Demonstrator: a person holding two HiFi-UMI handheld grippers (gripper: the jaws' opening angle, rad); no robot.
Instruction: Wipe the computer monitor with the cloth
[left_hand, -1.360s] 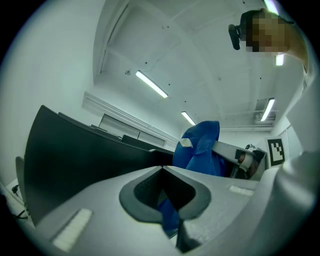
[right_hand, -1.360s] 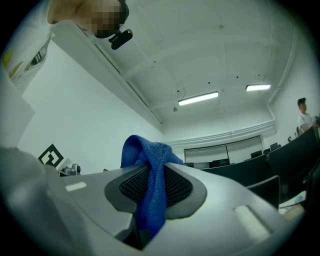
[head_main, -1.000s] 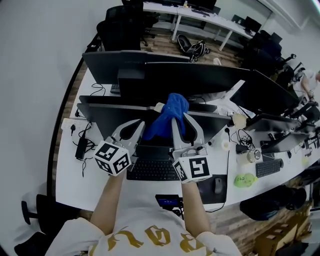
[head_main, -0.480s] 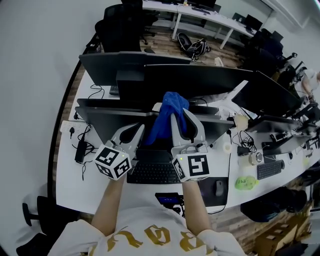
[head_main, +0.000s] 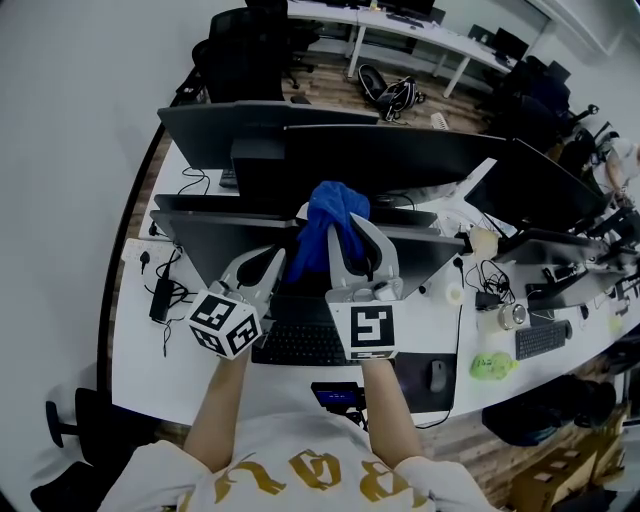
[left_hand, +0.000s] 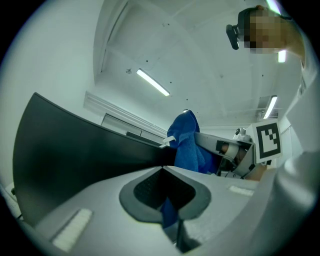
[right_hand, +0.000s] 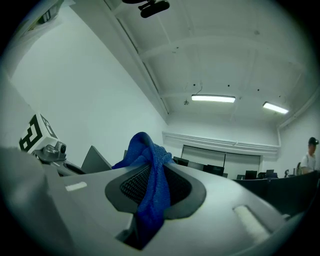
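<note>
1. Right claw (head_main: 345, 225) clamped on blue cloth (head_main: 330, 205), bunched at the monitor's (head_main: 215, 240) top edge.
2. Left claw (head_main: 280, 252) closed alongside, blue sliver in its slit.
3. Monitor upright mid-surface (head_main: 135, 340), behind keyboard (head_main: 305, 340).

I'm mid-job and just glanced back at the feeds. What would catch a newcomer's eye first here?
First is the blue cloth, bunched at the top edge of the dark computer monitor at the middle of the desk, with the right gripper shut on it. Next is the left gripper close beside it in front of the screen. Its jaws are together, with a sliver of the same blue between them.
</note>
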